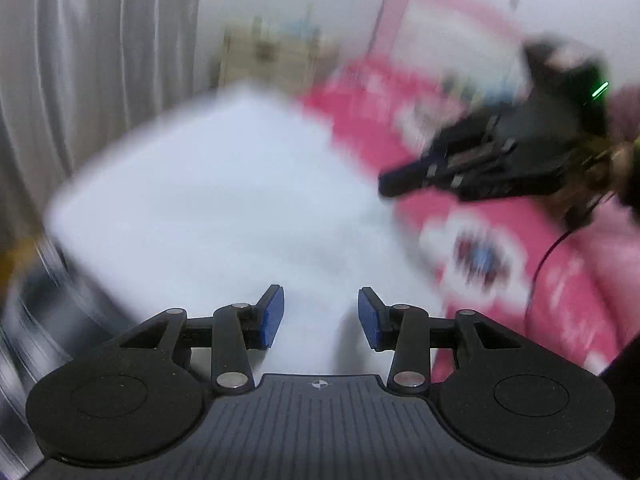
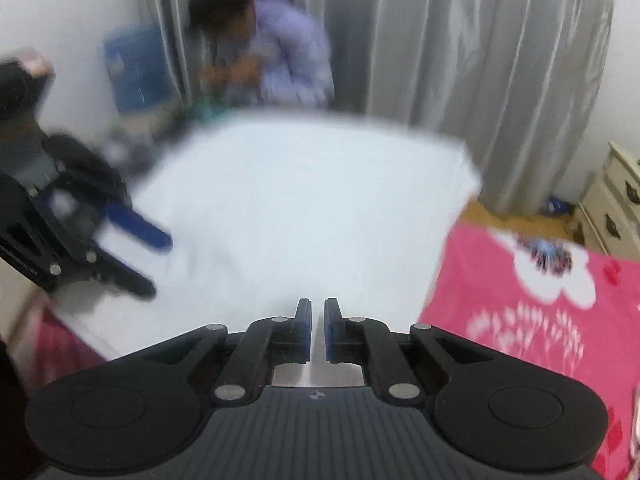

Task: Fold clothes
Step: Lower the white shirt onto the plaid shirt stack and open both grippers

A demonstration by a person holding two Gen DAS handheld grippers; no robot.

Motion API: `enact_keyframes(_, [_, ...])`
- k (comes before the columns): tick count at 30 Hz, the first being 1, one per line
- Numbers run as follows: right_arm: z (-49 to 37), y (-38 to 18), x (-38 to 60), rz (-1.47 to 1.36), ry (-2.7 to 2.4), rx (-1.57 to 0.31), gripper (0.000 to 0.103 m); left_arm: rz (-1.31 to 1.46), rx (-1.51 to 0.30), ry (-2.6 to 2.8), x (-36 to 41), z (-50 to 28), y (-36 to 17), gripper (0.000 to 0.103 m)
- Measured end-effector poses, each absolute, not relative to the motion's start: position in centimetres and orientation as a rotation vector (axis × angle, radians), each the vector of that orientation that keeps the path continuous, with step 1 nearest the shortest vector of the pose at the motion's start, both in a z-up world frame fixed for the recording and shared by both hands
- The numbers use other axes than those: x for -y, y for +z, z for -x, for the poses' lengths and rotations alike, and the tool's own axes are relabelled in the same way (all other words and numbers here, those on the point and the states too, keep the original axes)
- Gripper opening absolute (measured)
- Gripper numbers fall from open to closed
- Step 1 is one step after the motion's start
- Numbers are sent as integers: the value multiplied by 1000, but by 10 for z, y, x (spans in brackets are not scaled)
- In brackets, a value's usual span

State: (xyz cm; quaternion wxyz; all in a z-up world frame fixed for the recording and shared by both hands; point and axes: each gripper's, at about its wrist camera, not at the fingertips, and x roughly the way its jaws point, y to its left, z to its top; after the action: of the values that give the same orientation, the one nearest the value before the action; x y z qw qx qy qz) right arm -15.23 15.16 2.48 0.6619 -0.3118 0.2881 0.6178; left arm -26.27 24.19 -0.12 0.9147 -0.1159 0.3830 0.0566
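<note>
White folded cloth lies on the pink blanket, straight ahead of both tongs. Left gripper hangs released over its near edge; right gripper nearly clenched, apparently empty (blur hampers certainty), equally near.

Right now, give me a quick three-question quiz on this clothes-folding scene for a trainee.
1. True or false: the left gripper has its jaws apart with nothing between the pads.
2. What colour is the cloth spread in front of both grippers?
3. The right gripper is: A) wide open, B) nearly closed, C) out of view.

Key
1. True.
2. White, lying on a pink patterned blanket.
3. B. Whether cloth is pinched between its pads is unclear.
</note>
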Motion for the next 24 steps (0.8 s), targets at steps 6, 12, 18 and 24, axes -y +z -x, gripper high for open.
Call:
enact_keyframes(6, [148,43,-119,530,1361,-716,8,263,-763,161,-241,274,19,41])
enact_keyframes(12, [176,16,-103,488,1455,-804,8,318,-787,200,-224,300,-12,42])
enact_keyframes(18, [167,-10,-97,393,1387,-870,6,355,-737,197,-228,301,-27,46])
enact_keyframes(24, [168,3,-72,406,1367,-815,10,424,-718,189,-246,304,3,46])
